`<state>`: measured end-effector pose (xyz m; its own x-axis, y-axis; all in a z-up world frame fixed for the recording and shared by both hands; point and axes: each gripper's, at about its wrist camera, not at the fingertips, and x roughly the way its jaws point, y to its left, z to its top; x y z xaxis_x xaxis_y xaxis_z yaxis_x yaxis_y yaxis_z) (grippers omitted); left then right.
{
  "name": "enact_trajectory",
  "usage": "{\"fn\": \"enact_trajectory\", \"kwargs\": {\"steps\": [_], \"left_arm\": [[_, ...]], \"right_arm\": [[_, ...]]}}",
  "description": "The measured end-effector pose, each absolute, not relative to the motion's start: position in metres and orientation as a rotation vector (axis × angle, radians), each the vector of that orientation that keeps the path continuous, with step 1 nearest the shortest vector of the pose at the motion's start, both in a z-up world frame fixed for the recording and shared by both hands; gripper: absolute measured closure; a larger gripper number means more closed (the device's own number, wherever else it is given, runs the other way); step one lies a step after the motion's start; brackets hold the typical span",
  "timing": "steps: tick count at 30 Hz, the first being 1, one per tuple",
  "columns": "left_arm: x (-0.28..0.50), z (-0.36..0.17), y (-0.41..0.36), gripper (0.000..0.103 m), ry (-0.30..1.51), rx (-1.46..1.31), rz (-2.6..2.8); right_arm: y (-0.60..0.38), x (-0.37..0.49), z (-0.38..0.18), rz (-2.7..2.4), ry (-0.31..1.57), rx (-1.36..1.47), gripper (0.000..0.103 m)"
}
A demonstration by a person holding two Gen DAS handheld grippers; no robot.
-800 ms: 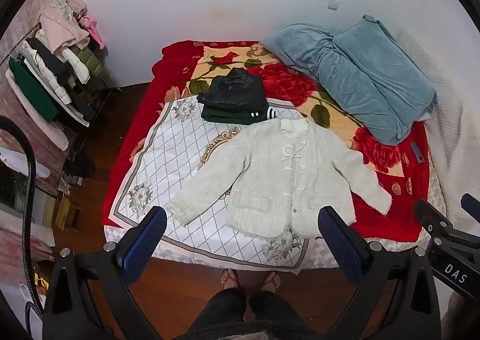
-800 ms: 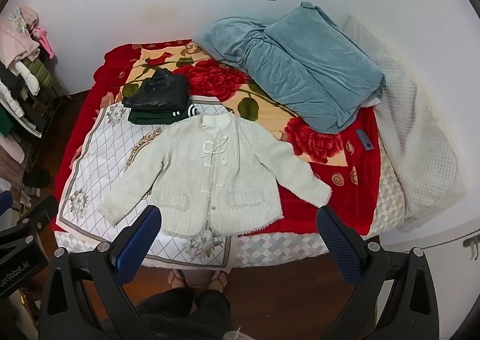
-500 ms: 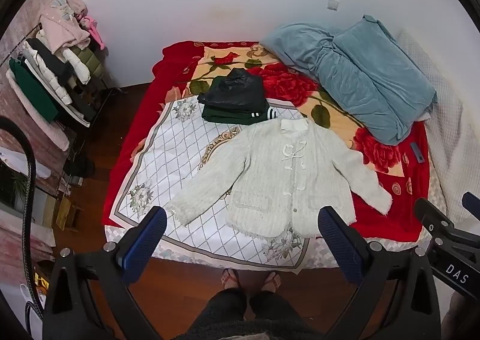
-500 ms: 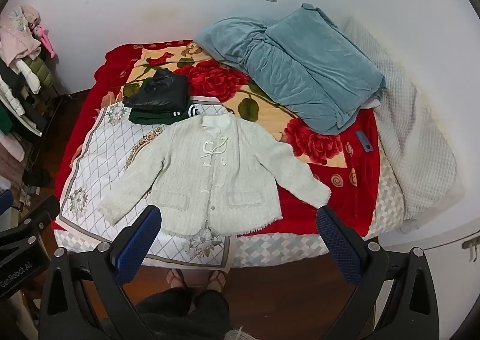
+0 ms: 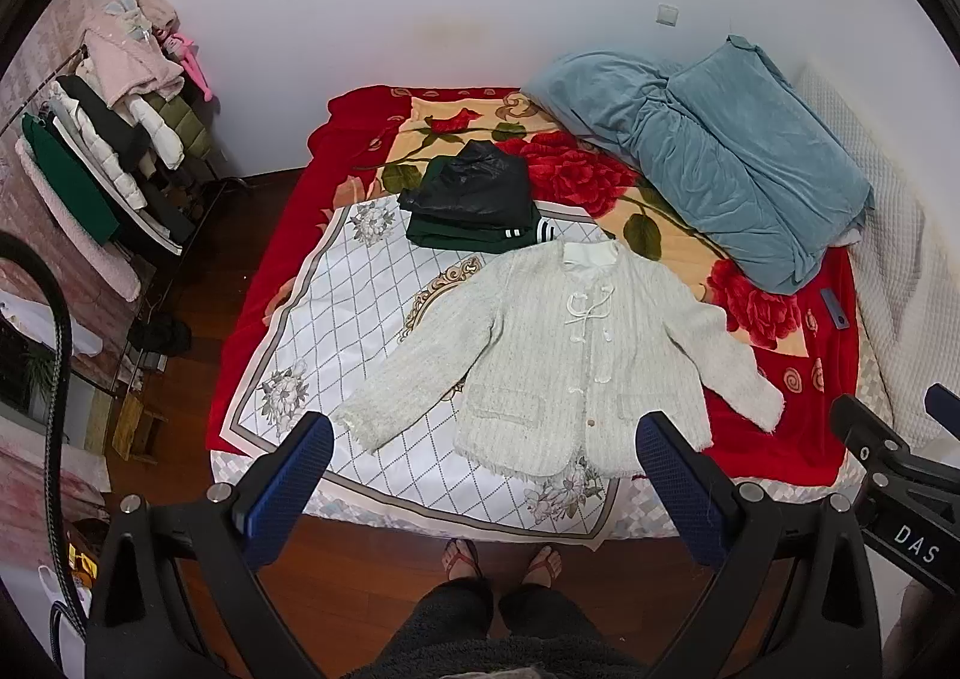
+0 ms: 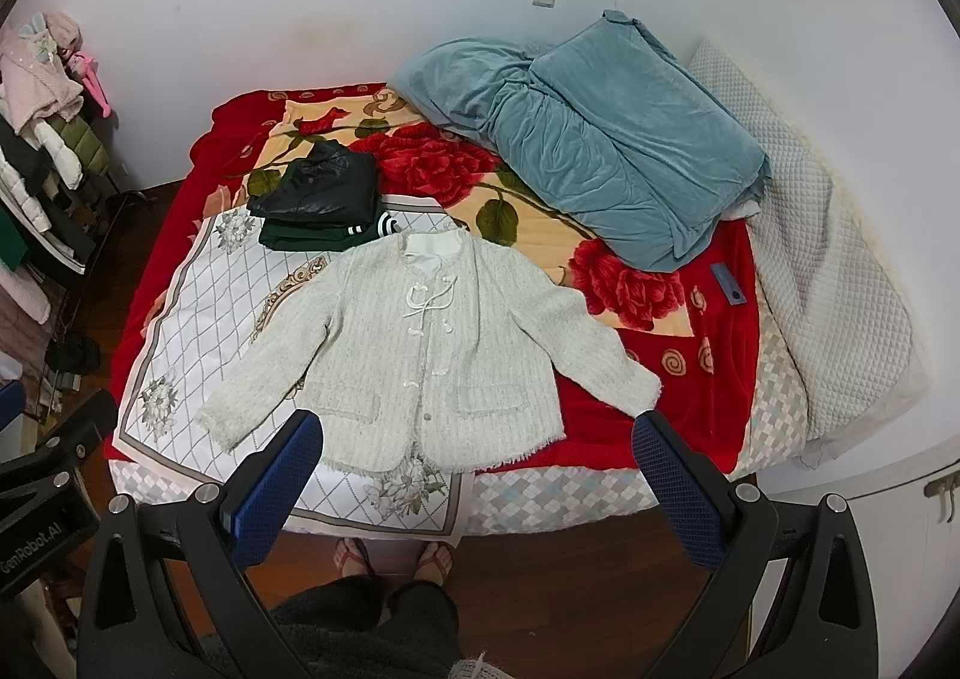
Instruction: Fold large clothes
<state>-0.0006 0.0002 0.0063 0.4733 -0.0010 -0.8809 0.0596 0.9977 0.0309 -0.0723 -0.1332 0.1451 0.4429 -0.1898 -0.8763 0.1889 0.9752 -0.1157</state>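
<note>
A cream tweed jacket [image 5: 558, 355] [image 6: 432, 343] lies flat and face up near the front of the bed, both sleeves spread out to the sides. Beyond its collar sits a stack of folded dark clothes [image 5: 474, 199] [image 6: 318, 196]. My left gripper [image 5: 483, 442] hangs high above the bed's front edge, open, with nothing between its blue pads. Held at about the same height, my right gripper [image 6: 477, 439] is also open and empty. Neither touches the jacket.
The bed [image 5: 270, 283] has a red floral blanket with a white patterned cloth over it. A teal quilt [image 5: 720, 163] is heaped at the back right. A loaded clothes rack [image 5: 102, 175] stands at the left. The person's feet [image 5: 501, 559] stand on the wood floor.
</note>
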Motion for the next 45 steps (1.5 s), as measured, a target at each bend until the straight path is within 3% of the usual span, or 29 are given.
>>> {"fn": "enact_trajectory", "kwargs": {"steps": [45], "left_arm": [[-0.001, 0.017, 0.004, 0.000, 1.064, 0.051, -0.040]], "right_arm": [[-0.124, -0.079, 0.158, -0.233, 1.071, -0.007, 0.000]]}}
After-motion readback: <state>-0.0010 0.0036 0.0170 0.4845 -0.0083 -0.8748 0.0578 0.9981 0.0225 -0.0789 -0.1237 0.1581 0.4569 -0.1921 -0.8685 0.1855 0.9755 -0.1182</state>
